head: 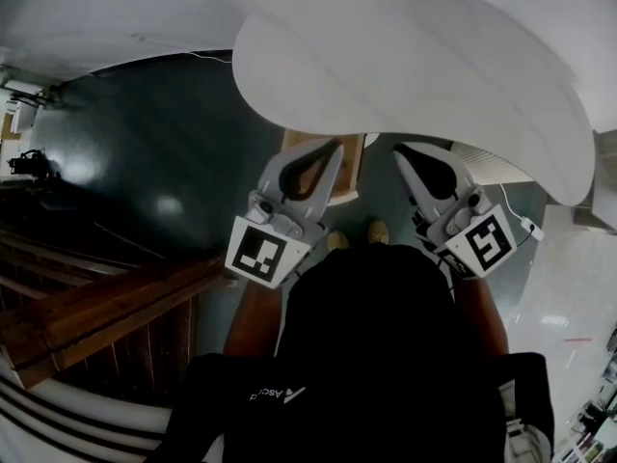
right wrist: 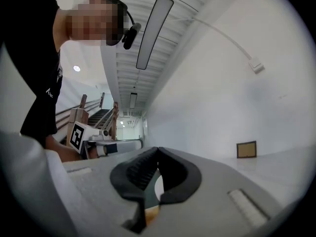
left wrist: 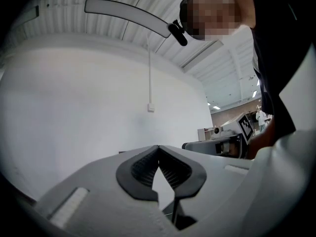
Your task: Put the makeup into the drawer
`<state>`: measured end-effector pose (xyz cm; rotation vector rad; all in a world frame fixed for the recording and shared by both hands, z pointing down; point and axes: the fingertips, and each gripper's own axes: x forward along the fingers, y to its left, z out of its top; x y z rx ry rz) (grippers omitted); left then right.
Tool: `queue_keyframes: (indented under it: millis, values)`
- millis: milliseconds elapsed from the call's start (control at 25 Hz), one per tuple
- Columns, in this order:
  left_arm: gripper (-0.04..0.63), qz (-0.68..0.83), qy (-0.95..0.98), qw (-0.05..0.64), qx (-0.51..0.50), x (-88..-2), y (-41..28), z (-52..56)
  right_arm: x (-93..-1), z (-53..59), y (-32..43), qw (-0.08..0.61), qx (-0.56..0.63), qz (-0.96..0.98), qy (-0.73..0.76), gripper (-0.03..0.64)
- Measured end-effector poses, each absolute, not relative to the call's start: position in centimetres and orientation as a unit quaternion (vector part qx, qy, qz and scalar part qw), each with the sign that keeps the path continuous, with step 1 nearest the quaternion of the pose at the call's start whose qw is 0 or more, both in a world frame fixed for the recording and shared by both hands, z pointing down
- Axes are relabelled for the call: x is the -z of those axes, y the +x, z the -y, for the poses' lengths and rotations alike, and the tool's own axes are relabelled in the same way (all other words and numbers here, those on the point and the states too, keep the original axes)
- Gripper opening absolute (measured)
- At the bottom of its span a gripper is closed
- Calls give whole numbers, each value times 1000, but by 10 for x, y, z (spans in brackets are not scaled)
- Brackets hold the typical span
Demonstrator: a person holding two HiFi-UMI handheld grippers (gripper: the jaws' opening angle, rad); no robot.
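No makeup and no drawer can be made out in any view. In the head view both grippers are held level in front of the person's black shirt, at the near edge of a white round table (head: pixel 415 56). My left gripper (head: pixel 335 145) is shut, its ribbed black pads (left wrist: pixel 143 168) meeting at the tips with nothing between them. My right gripper (head: pixel 399 149) is shut too, and nothing sits between its pads (right wrist: pixel 138 171). Each gripper shows in the other's view: the right gripper (left wrist: pixel 229 139) beside the left, the left gripper (right wrist: pixel 101 144) beside the right.
A wooden stair railing (head: pixel 106 307) runs along the left over a dark glossy floor (head: pixel 164 162). A brown wooden piece (head: pixel 349 174) shows under the table edge between the grippers. The person's shoes (head: pixel 378 231) stand below. A small brown frame (right wrist: pixel 246 149) lies far back on the table.
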<state>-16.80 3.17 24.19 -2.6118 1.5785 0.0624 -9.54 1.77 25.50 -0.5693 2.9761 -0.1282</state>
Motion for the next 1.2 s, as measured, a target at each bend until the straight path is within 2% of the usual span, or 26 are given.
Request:
queue_keyframes:
  millis: [200,1200]
  values:
    - [11,-528,-847,50,-24,-235,-170,-38,-246,-23,-94,64,23,-980,-189,3]
    - [11,-540,-840,52,-22,-238,-187,-38,-255,-26,-104,28,-3,-985,-173,3]
